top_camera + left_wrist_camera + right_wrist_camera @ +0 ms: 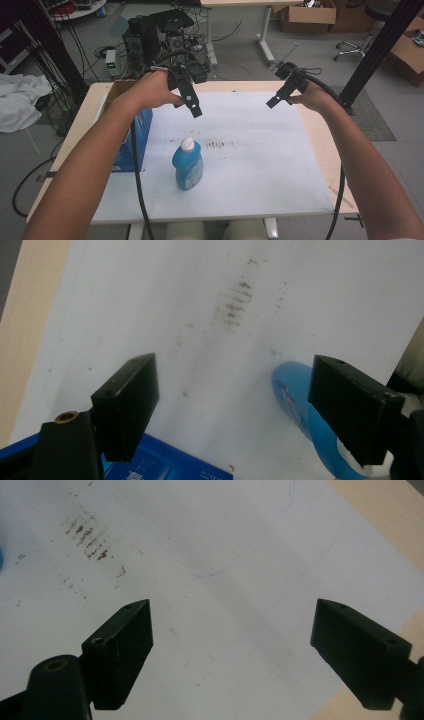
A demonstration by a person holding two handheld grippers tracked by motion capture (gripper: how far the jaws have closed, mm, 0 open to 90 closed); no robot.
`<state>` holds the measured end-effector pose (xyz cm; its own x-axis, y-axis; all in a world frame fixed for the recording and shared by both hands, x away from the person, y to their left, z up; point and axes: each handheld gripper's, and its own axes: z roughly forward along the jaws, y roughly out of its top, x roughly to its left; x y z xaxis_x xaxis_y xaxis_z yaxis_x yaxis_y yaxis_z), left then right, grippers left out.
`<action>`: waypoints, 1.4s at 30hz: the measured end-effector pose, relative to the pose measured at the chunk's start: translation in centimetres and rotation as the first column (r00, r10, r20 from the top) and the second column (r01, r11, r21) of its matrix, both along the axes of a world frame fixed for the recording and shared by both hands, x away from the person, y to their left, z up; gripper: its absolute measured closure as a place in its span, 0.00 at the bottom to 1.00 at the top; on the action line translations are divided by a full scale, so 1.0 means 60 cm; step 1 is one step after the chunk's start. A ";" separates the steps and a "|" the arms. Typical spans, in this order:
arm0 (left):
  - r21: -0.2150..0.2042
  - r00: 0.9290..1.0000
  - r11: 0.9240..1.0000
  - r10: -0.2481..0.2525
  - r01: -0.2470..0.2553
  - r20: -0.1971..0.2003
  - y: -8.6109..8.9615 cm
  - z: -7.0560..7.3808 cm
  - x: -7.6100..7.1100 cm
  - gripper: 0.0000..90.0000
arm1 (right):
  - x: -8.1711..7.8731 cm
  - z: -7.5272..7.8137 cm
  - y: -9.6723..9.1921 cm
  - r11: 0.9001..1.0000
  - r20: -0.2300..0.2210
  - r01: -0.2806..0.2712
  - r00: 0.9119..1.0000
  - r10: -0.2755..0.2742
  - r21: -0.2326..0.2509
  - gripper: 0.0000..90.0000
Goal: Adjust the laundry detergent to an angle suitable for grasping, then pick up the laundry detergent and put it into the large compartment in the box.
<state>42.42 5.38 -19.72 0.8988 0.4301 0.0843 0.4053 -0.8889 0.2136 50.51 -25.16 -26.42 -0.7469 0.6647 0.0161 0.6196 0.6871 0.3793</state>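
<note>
High view: a blue bottle with a white cap stands upright on the white mat. Left gripper and right gripper both hold their jaws spread wide, pinching nothing.

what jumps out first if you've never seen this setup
The blue bottle with a white cap stands alone near the front of the white sheet, beside a blue box at the sheet's left edge. Above it, the left gripper and right gripper hover open, with a brown smudge mid-sheet.

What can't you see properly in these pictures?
- Bottle label: too small and blurred in the high view; the right finger covers part of the bottle in the left gripper view.
- Blue box: the left forearm hides much of it in the high view; its print is cut off at the bottom edge in the left gripper view.
</note>
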 end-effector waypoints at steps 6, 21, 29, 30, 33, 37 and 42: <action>-0.005 1.000 1.000 0.010 -0.010 -0.003 0.002 0.001 0.001 0.24 | -0.004 0.000 0.001 1.000 0.002 -0.007 1.000 0.007 -0.009 0.19; 0.020 0.998 0.998 0.054 -0.053 -0.014 -0.003 0.004 0.000 0.24 | -0.001 0.001 -0.002 1.000 0.004 -0.014 1.000 0.014 -0.007 0.19; 0.009 0.980 0.981 0.196 -0.195 -0.026 -0.002 0.019 -0.011 0.24 | -0.006 0.002 -0.004 1.000 0.005 -0.016 1.000 0.016 -0.015 0.19; 0.009 0.980 0.981 0.196 -0.195 -0.026 -0.002 0.019 -0.011 0.24 | -0.007 0.002 -0.005 1.000 0.005 -0.016 1.000 0.016 -0.016 0.19; -0.026 0.967 0.967 0.252 -0.253 -0.032 0.002 0.029 -0.018 0.24 | -0.009 0.003 -0.006 1.000 0.006 -0.022 1.000 0.022 -0.010 0.19; -0.049 0.950 0.950 0.307 -0.310 -0.049 0.002 0.042 -0.032 0.24 | -0.013 0.002 -0.009 1.000 0.006 -0.027 1.000 0.027 -0.011 0.19; -0.040 0.921 0.921 0.384 -0.387 -0.071 -0.008 0.048 -0.053 0.24 | -0.016 0.000 -0.009 1.000 0.009 -0.027 1.000 0.027 -0.008 0.19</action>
